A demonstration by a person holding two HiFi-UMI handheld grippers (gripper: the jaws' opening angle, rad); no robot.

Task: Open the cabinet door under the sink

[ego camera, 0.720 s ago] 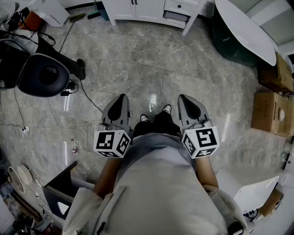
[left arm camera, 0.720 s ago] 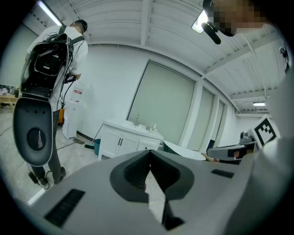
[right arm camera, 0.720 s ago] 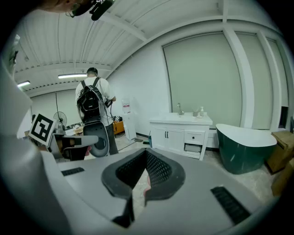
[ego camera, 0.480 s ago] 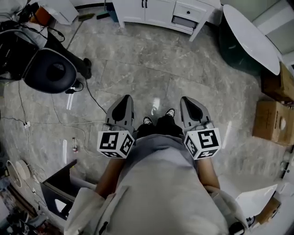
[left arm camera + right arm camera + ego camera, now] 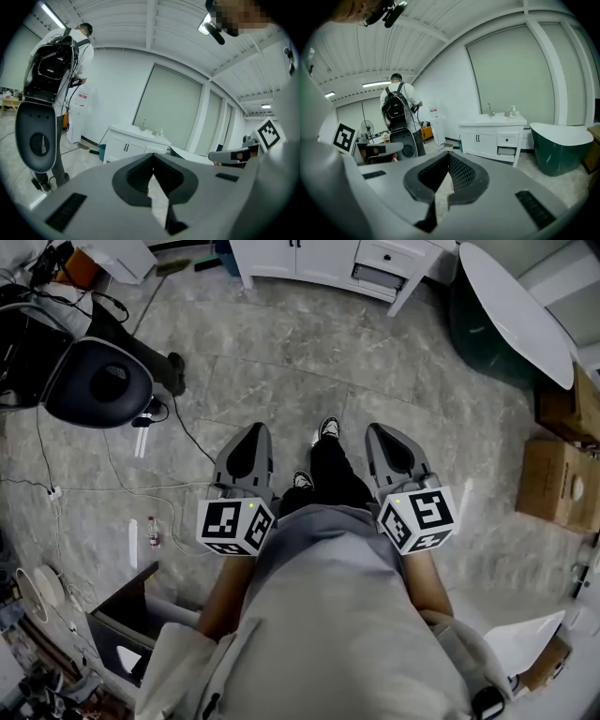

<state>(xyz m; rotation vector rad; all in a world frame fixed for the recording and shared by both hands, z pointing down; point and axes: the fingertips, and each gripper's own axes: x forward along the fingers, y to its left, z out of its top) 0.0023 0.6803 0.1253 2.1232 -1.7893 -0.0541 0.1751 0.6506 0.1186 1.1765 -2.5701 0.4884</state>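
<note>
– At twelve o'clock, far across the floor (image 5: 309,371): is that the cabinet (image 5: 309,261)?

– Yes, the white one, with the sink (image 5: 492,121) on top. The right gripper view shows its two doors (image 5: 471,143) shut, with dark handles (image 5: 478,138) side by side at the middle. A drawer (image 5: 507,139) sits just beside them toward three o'clock.

– And the grippers?

– Both are well apart from it, held low at the person's waist. The left gripper (image 5: 256,429) is at nine o'clock of the legs (image 5: 333,479), the right gripper (image 5: 378,428) at three. Each one's fingers are pressed tip to tip with nothing between them; only floor shows through the gap behind the tips.

– So nothing's begun.

– I judge not. The whole approach is yet to come.

– What could go wrong?

– First, the cable (image 5: 192,442) trailing over the floor at ten o'clock of the left gripper. A step drifting that way could snag it. Second, the tub (image 5: 511,306) at one o'clock stands near the cabinet's right end, and a wide swing of the right gripper there might knock it.

– And at the doors?

– Fingers closed like this can't take a handle. They'd have to spread first, or they'd only bump the panel. The handles look thin and close together, so a sloppy aim could catch both, or land on the drawer instead.
</note>
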